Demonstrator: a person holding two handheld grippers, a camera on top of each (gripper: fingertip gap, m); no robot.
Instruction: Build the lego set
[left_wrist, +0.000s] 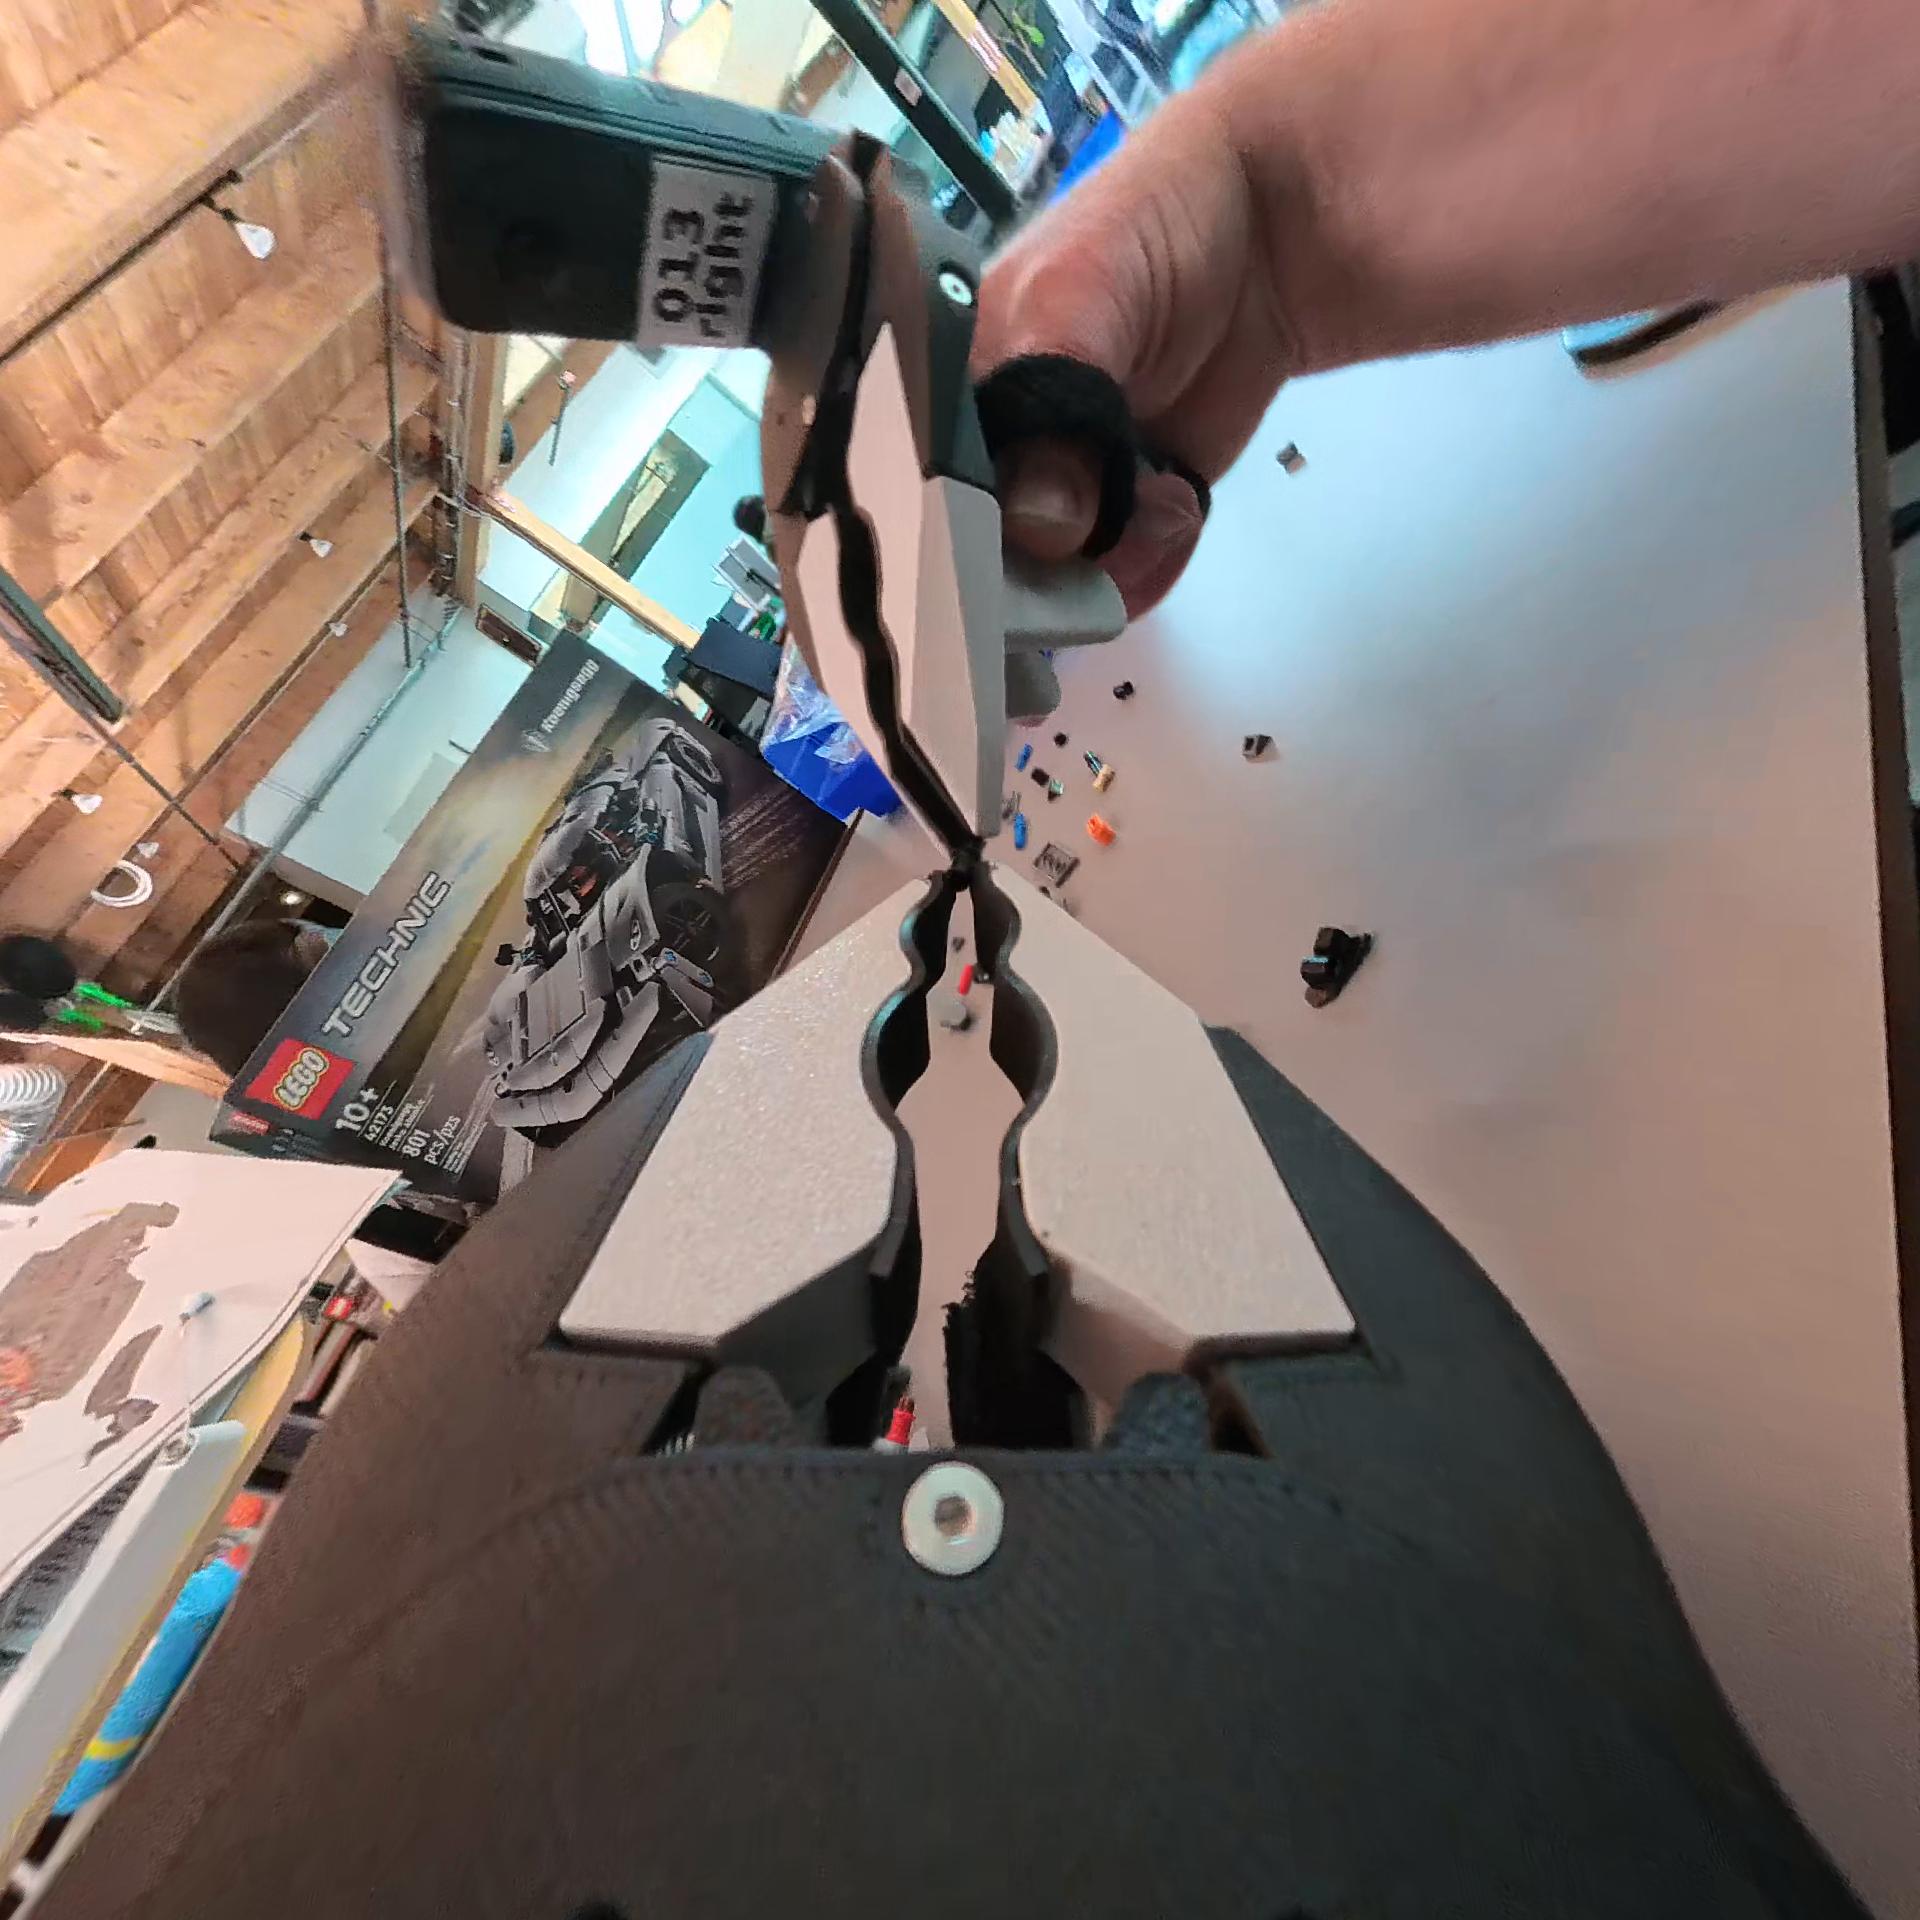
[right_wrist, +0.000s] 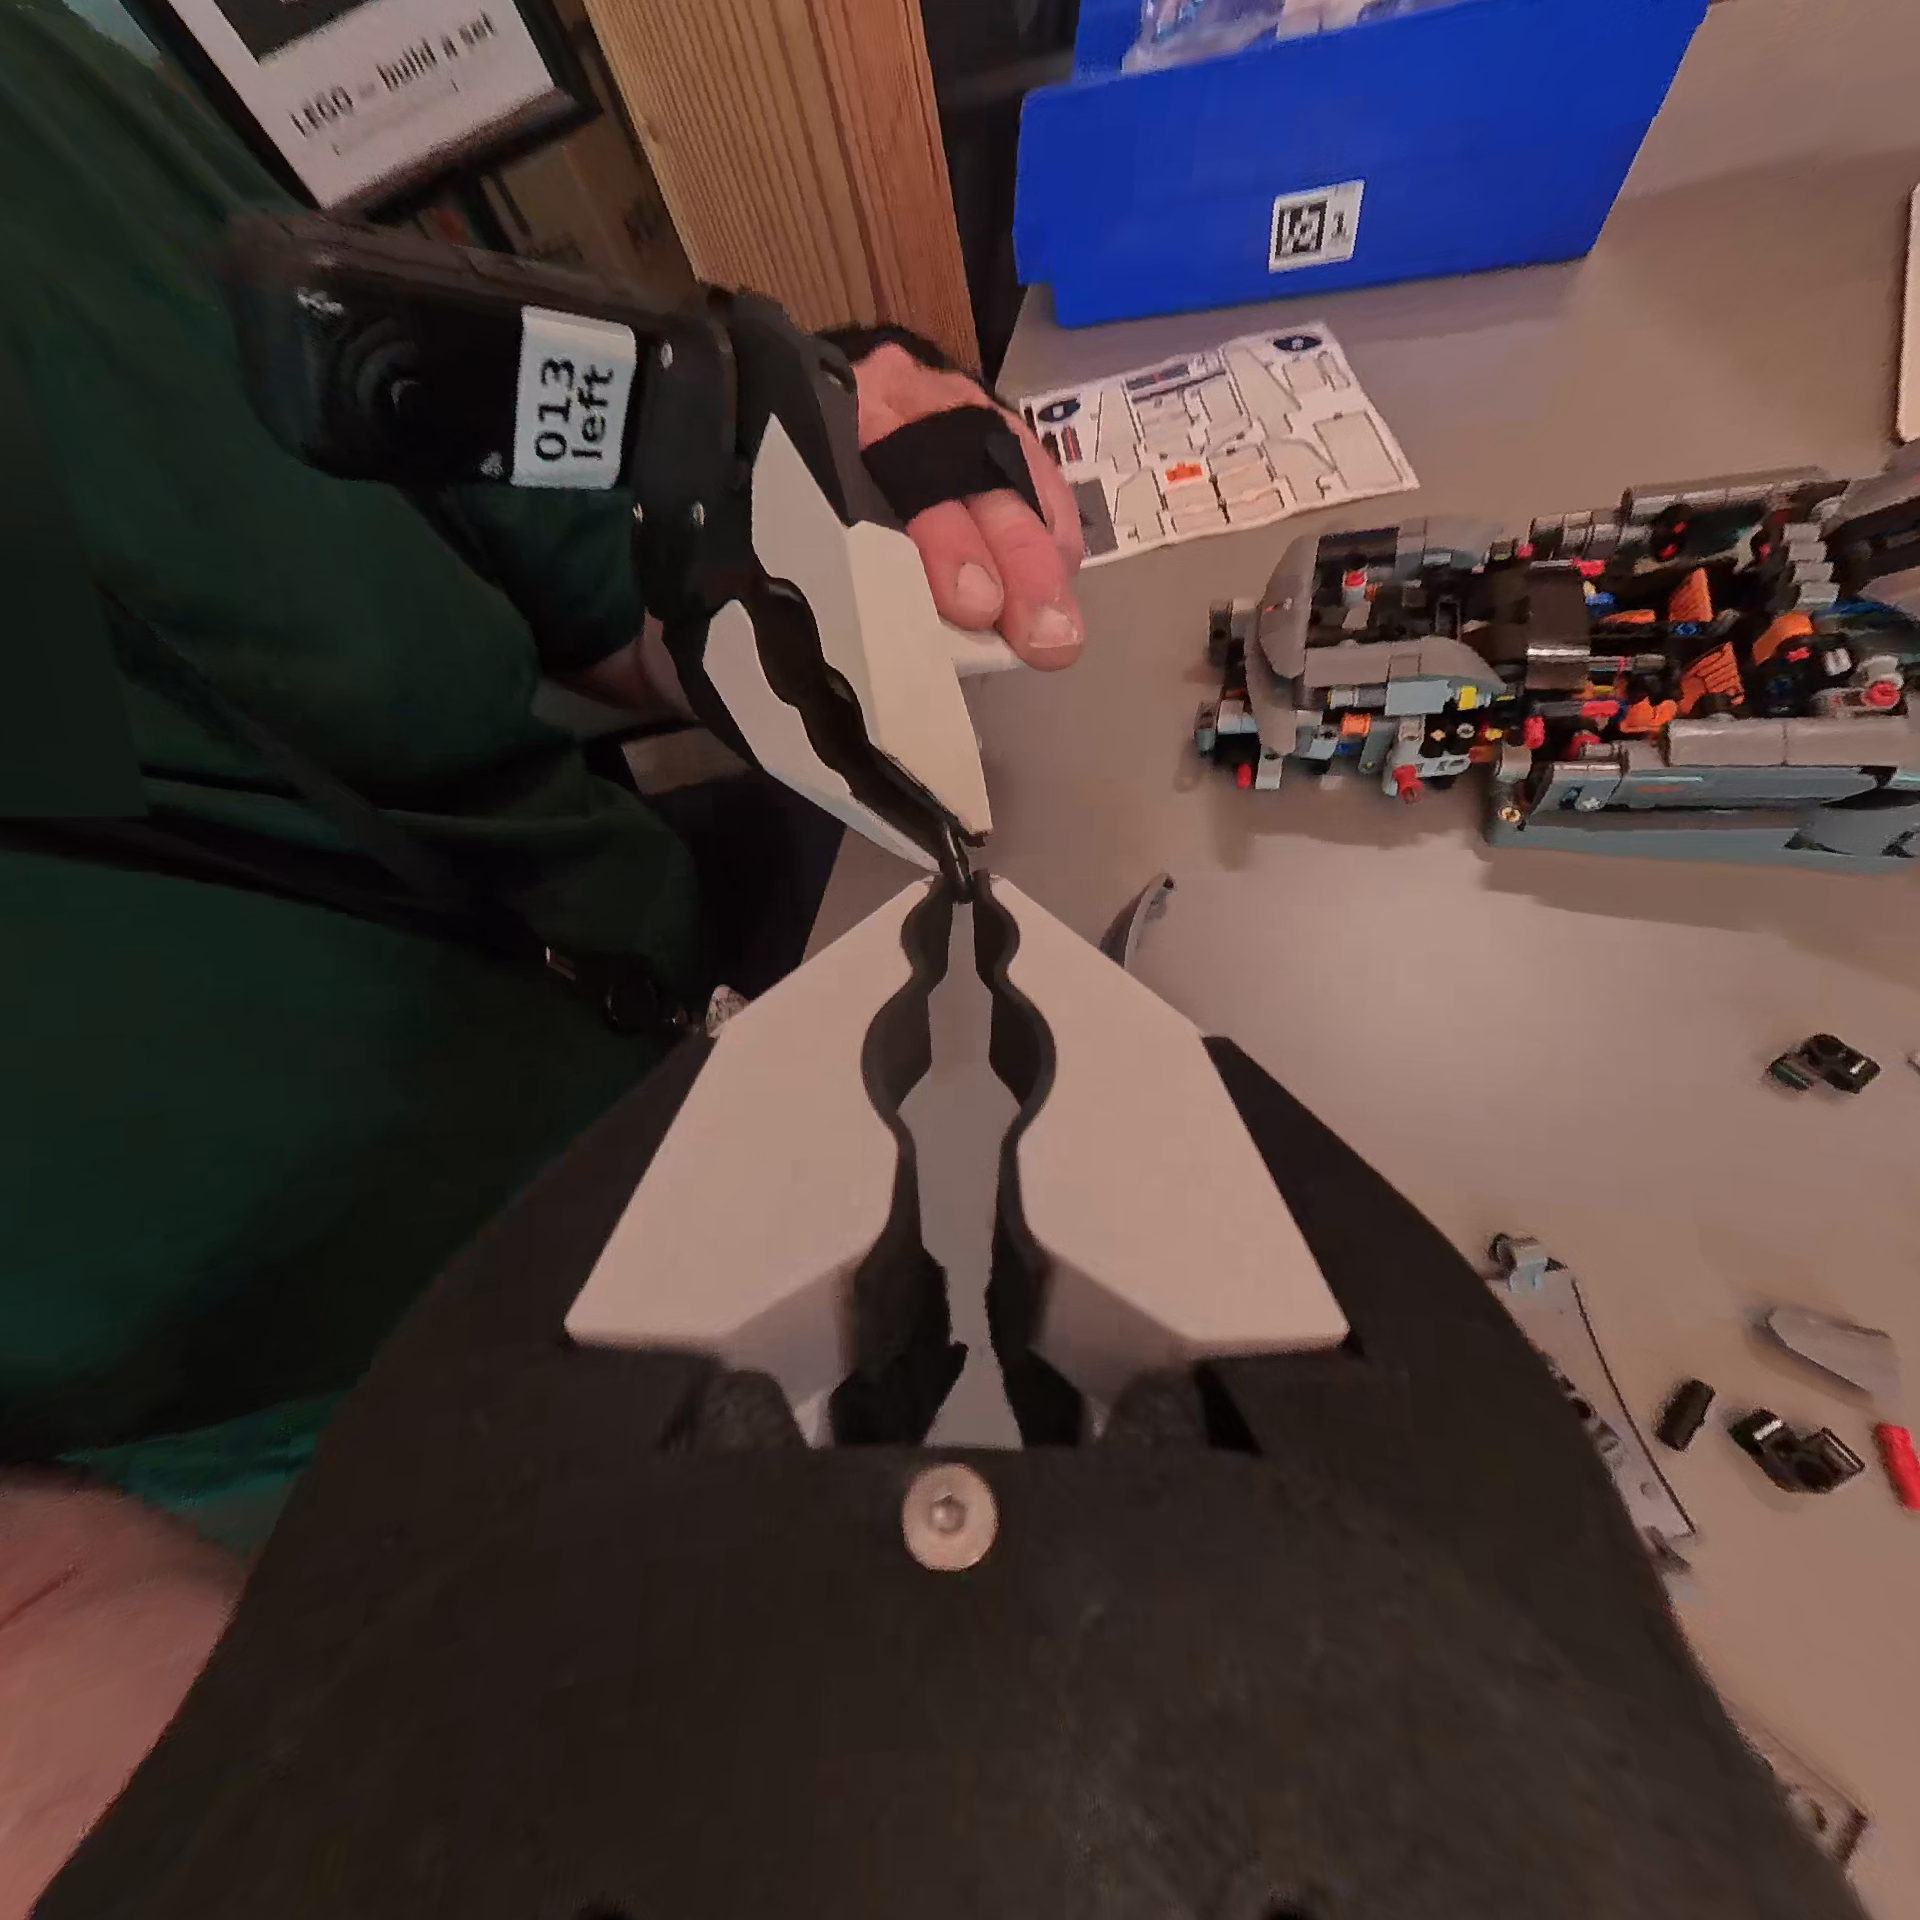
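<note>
My left gripper (left_wrist: 961, 883) and my right gripper (right_wrist: 961, 888) meet tip to tip above the table. A small black lego pin (right_wrist: 957, 860) is pinched between them, and both sets of jaws look shut on it. It shows as a tiny dark piece in the left wrist view (left_wrist: 967, 858). The right gripper (left_wrist: 971, 836) comes down from above in the left wrist view. The left gripper (right_wrist: 961, 831) comes in from the upper left in the right wrist view. The partly built grey, black and orange car model (right_wrist: 1558, 665) lies on the table to the right.
A sticker sheet (right_wrist: 1216, 447) and a blue bin (right_wrist: 1351, 156) lie behind the model. Loose black parts (right_wrist: 1823, 1065), a red pin (right_wrist: 1896, 1460) and grey pieces (right_wrist: 1829, 1345) lie at right. The set's box (left_wrist: 499, 935) stands at left, with small parts (left_wrist: 1335, 961) scattered on the table (left_wrist: 1558, 727). Left and right tips are no more than a few centimetres apart.
</note>
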